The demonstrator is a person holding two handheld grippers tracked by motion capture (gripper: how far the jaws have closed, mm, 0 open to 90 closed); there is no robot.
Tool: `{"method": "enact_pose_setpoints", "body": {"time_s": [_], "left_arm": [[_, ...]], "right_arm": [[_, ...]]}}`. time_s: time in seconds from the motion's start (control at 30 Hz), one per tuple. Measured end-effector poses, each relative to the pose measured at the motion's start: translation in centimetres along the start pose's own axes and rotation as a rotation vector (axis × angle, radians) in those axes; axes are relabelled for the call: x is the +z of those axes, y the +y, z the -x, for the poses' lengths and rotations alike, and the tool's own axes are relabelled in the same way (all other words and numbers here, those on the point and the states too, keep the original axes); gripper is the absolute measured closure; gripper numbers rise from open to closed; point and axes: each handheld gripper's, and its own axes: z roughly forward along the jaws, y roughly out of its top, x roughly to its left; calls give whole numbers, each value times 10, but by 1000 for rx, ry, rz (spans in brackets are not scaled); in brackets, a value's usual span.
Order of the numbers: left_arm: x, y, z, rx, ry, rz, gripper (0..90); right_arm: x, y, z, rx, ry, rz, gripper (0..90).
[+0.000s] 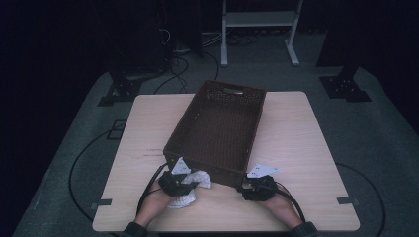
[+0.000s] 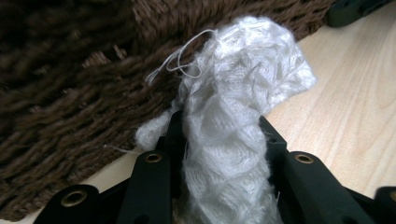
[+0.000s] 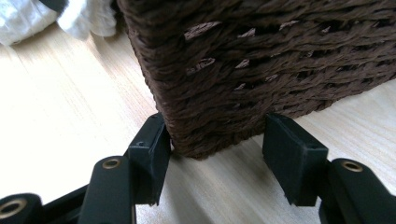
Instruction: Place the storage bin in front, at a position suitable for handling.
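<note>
Left gripper clamped on white knit cloth; cloth bunched between jaws, loose end bulging past tips, touching wall of brown woven basket just ahead. Right gripper half open, jaws straddling near bottom corner of basket, left pad touching weave, right pad apart from it; no grip.

Risks, judged:
- loose thread at cloth top may snag on weave if lifted along wall
- cloth tail under left gripper may drag on table, slip from jaws
- basket may slide if right gripper pushes unclamped
</note>
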Motion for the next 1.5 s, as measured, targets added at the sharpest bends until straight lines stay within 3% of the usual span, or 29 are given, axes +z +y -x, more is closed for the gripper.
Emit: {"method": "enact_pose_setpoints", "body": {"time_s": [0.07,0.17,0.4,0.7,0.9,1.23,1.5], "left_arm": [[-2,1,0,0,1,12,650],[-16,8,0,-7,-1,79,650],[-37,19,4,-3,-9,173,650],[-53,32,12,11,-35,259,651],[-43,30,15,18,-50,233,651],[-15,23,16,20,-63,144,651],[5,18,21,59,-55,51,650]], "right_arm": [[0,0,0,1,0,0,415],[0,0,0,2,0,0,415],[0,0,0,2,0,0,415],[0,0,0,3,1,-1,415],[0,0,0,2,0,-1,415],[0,0,0,0,0,-1,415],[0,0,0,0,0,0,416]]}}
